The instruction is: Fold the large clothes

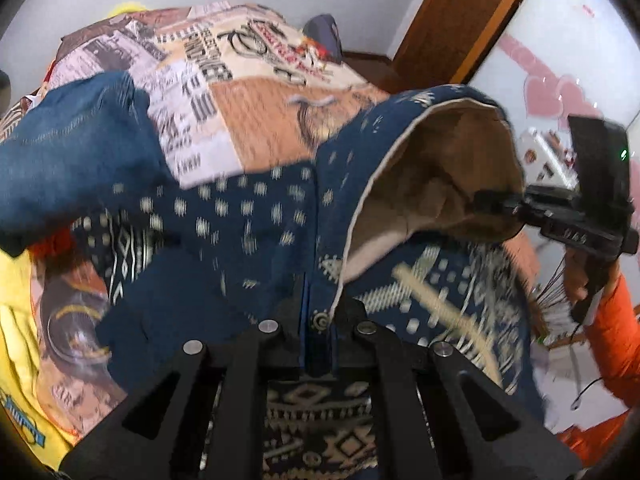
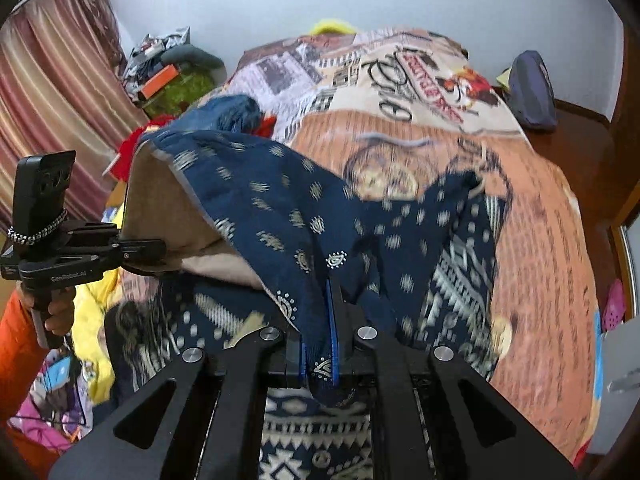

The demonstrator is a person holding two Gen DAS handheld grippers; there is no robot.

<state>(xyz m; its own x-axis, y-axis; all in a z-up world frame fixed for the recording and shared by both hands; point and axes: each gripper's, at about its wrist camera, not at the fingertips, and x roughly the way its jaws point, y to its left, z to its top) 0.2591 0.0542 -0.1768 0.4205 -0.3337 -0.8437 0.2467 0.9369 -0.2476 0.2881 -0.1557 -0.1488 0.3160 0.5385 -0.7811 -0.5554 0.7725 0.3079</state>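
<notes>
A large navy garment with cream tribal print and a tan lining (image 1: 256, 216) hangs lifted over the bed; it also shows in the right wrist view (image 2: 280, 200). My left gripper (image 1: 318, 320) is shut on its edge, cloth pinched between the blue pads. My right gripper (image 2: 322, 320) is shut on another part of the same edge. Each gripper shows in the other's view, the right one (image 1: 500, 202) and the left one (image 2: 152, 254), clamped on the opening with the lining showing between them. The lower part of the garment drapes below both grippers.
The bed carries a patchwork printed cover (image 1: 256, 120). Blue jeans (image 1: 76, 148) and a yellow garment (image 1: 16, 320) lie at the left. A dark blue bag (image 2: 532, 88) sits at the far bed corner. Curtains (image 2: 52, 92) and a cluttered pile (image 2: 172, 76) stand left.
</notes>
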